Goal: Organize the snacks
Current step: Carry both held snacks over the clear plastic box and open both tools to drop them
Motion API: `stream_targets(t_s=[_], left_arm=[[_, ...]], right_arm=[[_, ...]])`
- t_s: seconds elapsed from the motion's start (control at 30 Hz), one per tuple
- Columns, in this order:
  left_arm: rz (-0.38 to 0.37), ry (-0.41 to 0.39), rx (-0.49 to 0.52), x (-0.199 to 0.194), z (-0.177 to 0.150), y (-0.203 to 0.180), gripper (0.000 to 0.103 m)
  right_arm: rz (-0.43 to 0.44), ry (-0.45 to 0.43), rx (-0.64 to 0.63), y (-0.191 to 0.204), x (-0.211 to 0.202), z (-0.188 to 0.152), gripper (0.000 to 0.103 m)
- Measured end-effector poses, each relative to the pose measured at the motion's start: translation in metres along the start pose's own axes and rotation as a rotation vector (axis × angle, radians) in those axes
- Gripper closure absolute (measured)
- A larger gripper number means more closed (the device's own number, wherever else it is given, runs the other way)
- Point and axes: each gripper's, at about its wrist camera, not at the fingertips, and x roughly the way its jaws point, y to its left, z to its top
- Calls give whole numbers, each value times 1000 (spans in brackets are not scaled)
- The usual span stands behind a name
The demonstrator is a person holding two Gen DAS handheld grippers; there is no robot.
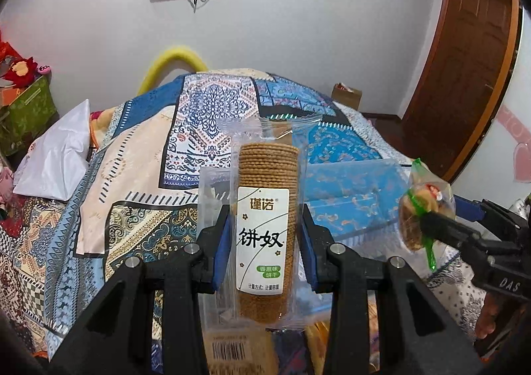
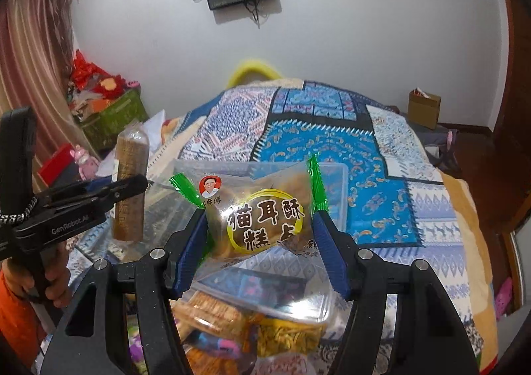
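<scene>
My left gripper (image 1: 265, 239) is shut on an upright clear sleeve of round brown biscuits (image 1: 265, 216) with a white label, held above the bed; it also shows in the right wrist view (image 2: 131, 182). My right gripper (image 2: 262, 239) is shut on a clear pastry packet (image 2: 262, 212) with green twisted ends and a yellow ring label; it shows at the right of the left wrist view (image 1: 421, 209). A clear plastic box (image 1: 351, 196) lies on the bed behind both, also in the right wrist view (image 2: 335, 189). More snack packets (image 2: 225, 318) lie below my right gripper.
The bed carries a blue patchwork quilt (image 2: 332, 149). A white pillow (image 1: 56, 156) lies at its left. A green storage box (image 2: 113, 116) with red items stands by the curtain. A cardboard box (image 2: 424, 106) sits on the floor near the brown door (image 1: 464, 76).
</scene>
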Motion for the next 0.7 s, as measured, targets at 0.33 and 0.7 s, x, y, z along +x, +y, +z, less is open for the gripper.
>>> stream_targets(t_s=[0.33, 0.7], left_arm=[[21, 109, 19, 44, -9, 2, 66], [36, 206, 43, 66, -19, -3, 65]], right_arm=[[-19, 130, -68, 8, 42, -5, 42], [-45, 233, -108, 14, 63, -12, 41]])
